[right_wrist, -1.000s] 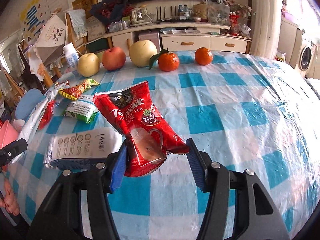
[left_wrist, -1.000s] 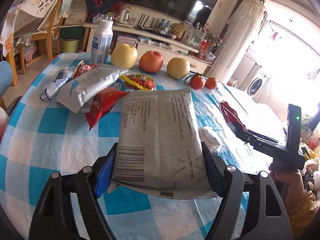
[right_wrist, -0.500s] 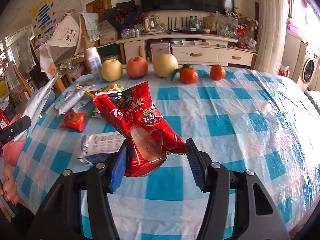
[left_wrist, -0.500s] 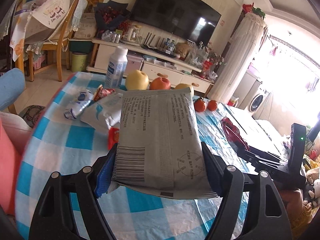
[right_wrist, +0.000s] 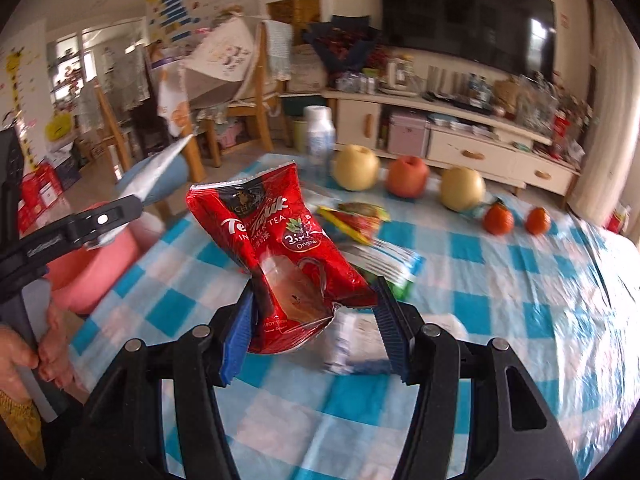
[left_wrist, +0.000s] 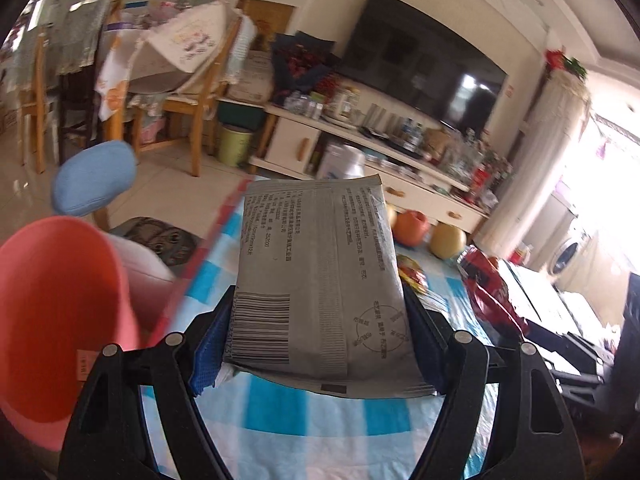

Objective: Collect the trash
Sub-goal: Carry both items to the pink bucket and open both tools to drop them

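Note:
My left gripper (left_wrist: 320, 344) is shut on a silver foil packet (left_wrist: 320, 276) with a barcode, held up above the left edge of the checked table (left_wrist: 304, 412). A pink bin (left_wrist: 48, 312) stands just left of it, beside the table. My right gripper (right_wrist: 316, 320) is shut on a red milk tea wrapper (right_wrist: 280, 240), held above the table. In the right wrist view the left gripper (right_wrist: 104, 220) and its silver packet (right_wrist: 156, 172) show at the left, over the pink bin (right_wrist: 92, 276). More wrappers (right_wrist: 356, 220) lie on the table.
Two pears (right_wrist: 356, 166), an apple (right_wrist: 408, 176) and two tangerines (right_wrist: 498, 218) line the table's far side, with a white bottle (right_wrist: 318, 140). A blue stool (left_wrist: 94, 176), wooden chairs and a TV cabinet (left_wrist: 360, 152) stand beyond the table.
Both grippers have swung left with their wrappers. The left one now sits at the table's left edge beside the pink bin, which has come into view.

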`<state>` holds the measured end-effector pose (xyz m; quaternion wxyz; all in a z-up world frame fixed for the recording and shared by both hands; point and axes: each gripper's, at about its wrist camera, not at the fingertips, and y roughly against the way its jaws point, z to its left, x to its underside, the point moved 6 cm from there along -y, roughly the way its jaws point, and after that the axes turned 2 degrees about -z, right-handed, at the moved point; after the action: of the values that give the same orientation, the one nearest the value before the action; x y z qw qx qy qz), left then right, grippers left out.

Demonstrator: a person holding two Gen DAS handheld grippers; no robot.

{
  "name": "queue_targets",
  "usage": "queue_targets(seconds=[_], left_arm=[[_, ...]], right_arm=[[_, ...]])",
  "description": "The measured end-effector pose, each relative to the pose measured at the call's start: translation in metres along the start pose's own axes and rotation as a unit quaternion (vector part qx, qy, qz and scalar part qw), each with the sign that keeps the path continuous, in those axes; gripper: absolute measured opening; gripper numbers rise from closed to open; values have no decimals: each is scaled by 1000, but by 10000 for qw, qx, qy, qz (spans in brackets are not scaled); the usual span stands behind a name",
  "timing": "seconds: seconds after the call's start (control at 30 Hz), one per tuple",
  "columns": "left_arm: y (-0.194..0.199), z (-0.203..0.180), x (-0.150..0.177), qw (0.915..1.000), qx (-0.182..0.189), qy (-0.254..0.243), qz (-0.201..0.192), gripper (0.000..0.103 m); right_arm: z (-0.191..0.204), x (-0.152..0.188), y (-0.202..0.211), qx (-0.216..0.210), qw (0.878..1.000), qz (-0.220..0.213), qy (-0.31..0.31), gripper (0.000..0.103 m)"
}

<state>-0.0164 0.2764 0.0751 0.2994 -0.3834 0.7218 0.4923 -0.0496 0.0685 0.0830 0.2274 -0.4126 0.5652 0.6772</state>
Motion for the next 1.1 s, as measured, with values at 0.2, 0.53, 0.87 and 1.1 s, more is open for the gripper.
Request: queue_targets(seconds=[0.2,0.53,0.87,1.1], left_arm=[[20,91,-21,9917,-1070,658,-270,77],[53,222,-21,9527,-2534,1655,-275,77],[52,256,-8,9365,-2864,2024,-31,84],[48,256,-6,9288,-3086,2054,7,90]], right_arm=[[92,-29,-23,-576,9958,-15,705,58],[226,-46,-79,-1079,9723,241,2058,58],[290,-17,-119,-1246,9459,476,2957,69],[268,-20,-102,-1223,9640,64,2358,90]])
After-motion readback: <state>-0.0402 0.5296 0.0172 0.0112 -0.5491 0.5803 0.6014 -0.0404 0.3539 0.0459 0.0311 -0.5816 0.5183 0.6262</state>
